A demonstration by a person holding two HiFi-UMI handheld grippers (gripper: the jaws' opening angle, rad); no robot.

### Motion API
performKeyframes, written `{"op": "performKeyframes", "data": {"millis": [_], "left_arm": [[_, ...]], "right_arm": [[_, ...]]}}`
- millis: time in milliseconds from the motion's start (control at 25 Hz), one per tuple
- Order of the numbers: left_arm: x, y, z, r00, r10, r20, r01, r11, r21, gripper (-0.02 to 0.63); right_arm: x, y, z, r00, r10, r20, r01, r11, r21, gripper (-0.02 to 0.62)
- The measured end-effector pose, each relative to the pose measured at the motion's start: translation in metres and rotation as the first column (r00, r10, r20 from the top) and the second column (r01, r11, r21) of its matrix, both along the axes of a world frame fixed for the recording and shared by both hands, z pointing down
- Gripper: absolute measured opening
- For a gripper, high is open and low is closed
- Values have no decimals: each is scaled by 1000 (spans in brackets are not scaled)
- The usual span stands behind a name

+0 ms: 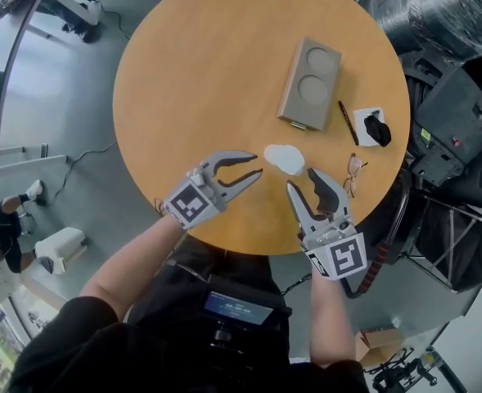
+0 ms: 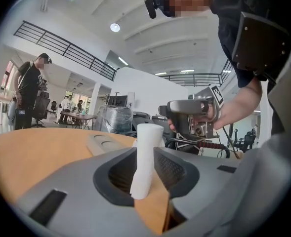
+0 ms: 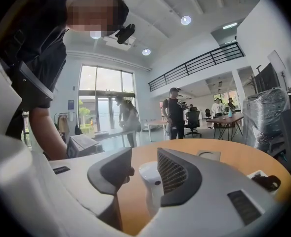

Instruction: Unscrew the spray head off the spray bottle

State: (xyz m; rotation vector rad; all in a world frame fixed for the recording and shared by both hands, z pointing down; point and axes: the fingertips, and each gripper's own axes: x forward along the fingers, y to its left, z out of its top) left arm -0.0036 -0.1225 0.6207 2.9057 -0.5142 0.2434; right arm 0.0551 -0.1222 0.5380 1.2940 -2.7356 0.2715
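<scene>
A white spray bottle (image 1: pixel 283 158) stands upright on the round wooden table (image 1: pixel 208 72), near its front edge. My left gripper (image 1: pixel 255 168) reaches it from the left and my right gripper (image 1: pixel 302 181) from the front right. In the left gripper view the white bottle (image 2: pixel 149 137) rises in the gap of the left gripper (image 2: pixel 145 154), with space on both sides, so the jaws are open. In the right gripper view the bottle's rounded white top (image 3: pixel 152 181) sits inside the open right gripper (image 3: pixel 144 157), close to the ribbed right pad (image 3: pixel 172 174).
A tan block with two round recesses (image 1: pixel 310 83) lies at the back right. Beside it are a black pen (image 1: pixel 346 122), a white card with a black object (image 1: pixel 373 128) and a pair of glasses (image 1: pixel 353 174). Chairs and wrapped equipment crowd the floor at right.
</scene>
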Motion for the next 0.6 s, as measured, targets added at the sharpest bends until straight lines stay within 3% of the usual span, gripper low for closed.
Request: {"op": "performKeyframes", "data": {"millis": [80,160,600], "left_arm": [[4,0,20,999,-10,34,10,1000,2,157],[6,-2,40,998,-18,64,17,1000,9,230],[40,-11,105,996,-8,93,5,1000,30,325]], "right_arm": [[4,-2,10,1000,0,3,0,1000,-7,179],[7,-4,18,1000,4,11,-4,1000,-10,179],[30,-13,54,998,50,49,-49,999,-21,186]]}}
